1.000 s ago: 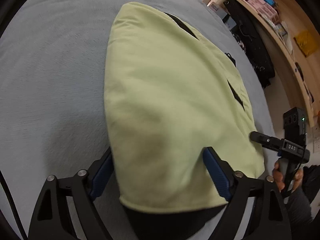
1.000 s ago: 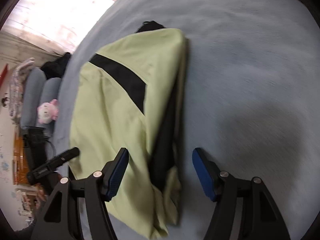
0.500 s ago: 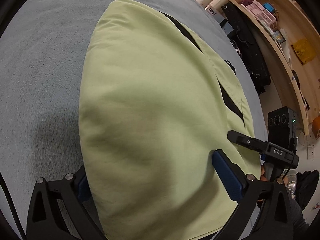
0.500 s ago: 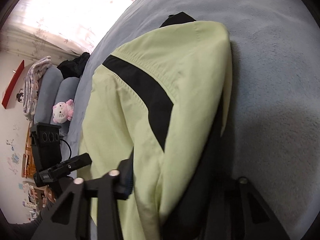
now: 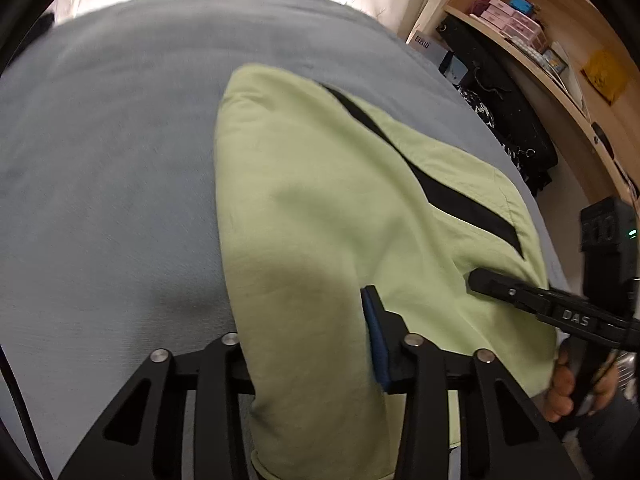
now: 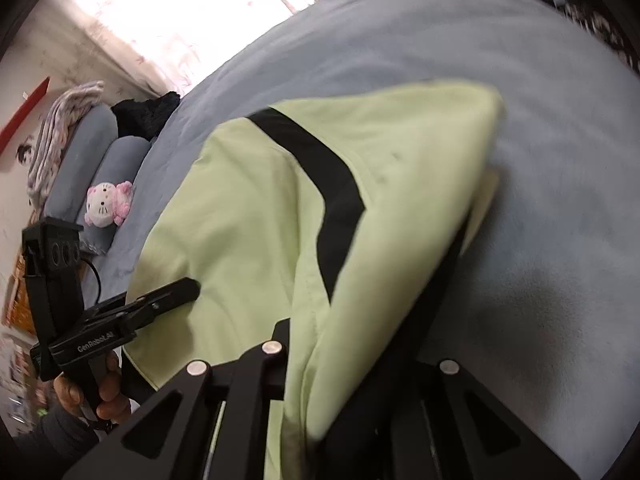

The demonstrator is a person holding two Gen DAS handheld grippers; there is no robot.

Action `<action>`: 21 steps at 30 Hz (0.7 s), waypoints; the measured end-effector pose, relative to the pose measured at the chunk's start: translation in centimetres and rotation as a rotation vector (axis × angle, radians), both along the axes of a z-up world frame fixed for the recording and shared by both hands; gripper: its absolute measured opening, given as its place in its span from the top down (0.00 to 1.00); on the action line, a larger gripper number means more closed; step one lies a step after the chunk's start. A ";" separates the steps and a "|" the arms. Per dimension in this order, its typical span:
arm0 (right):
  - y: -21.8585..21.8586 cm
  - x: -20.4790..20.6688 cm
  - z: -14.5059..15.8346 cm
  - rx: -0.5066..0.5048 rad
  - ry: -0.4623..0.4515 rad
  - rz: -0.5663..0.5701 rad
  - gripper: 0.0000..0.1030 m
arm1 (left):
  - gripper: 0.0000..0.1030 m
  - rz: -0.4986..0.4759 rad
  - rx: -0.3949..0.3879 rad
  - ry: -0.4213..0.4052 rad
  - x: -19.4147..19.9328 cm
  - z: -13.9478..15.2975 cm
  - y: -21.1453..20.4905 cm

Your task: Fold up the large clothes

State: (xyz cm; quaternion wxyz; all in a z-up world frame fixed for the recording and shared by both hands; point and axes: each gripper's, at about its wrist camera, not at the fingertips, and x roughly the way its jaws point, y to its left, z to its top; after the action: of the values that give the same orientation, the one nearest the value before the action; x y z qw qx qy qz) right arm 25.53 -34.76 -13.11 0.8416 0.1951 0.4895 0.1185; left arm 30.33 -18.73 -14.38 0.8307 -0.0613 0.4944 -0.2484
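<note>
A bed (image 5: 100, 184) with a soft, matte grey-blue cover fills both views; bright curtained light lies at 12 o'clock. In the left wrist view a curved wooden shelf (image 5: 568, 80) with small boxes stands at 2 o'clock. In the right wrist view grey bolsters and a pink-and-white plush toy (image 6: 108, 204) sit at 9 o'clock.

The garment (image 5: 320, 208), pale green woven cloth with a black diagonal stripe and dark lining, lies mid-bed, its near edge raised.

The left tongs (image 5: 304, 340) have just been closing and are clenched on a bunched fold of the garment (image 6: 248, 208); a blue pad presses its right side. The right tongs (image 6: 340, 364) have likewise just been closing and grip the near edge, green layer and dark lining together. Each view shows the other tool, held in a hand (image 5: 560, 388), at its lower outer edge.

Against the earlier frames, both tongs stood wide astride flat cloth; the gripped edge now sits lifted off the cover.
</note>
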 end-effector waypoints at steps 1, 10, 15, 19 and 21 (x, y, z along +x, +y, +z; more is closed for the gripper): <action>0.4 -0.3 0.5 -0.011 -0.010 0.003 0.91 | 0.67 0.001 0.006 -0.014 -0.4 0.5 0.2; 7.3 -2.7 6.4 -0.076 -0.085 0.055 0.91 | 0.69 0.019 0.004 -0.101 -3.5 6.2 6.2; 13.5 -1.7 10.0 -0.068 -0.163 0.121 0.91 | 0.69 0.070 0.015 -0.153 -3.7 10.0 12.2; 19.7 1.4 12.6 -0.047 -0.230 0.179 0.91 | 0.69 0.117 0.043 -0.201 -2.1 13.4 18.8; 22.5 3.6 13.6 -0.032 -0.261 0.203 0.91 | 0.69 0.136 0.068 -0.233 -0.4 15.2 22.3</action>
State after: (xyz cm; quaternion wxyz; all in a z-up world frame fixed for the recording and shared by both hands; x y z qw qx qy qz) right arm 29.12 -12.27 0.49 0.8847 0.1141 0.3951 0.2196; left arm 29.92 3.54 0.77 0.8990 -0.0376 0.3975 -0.1801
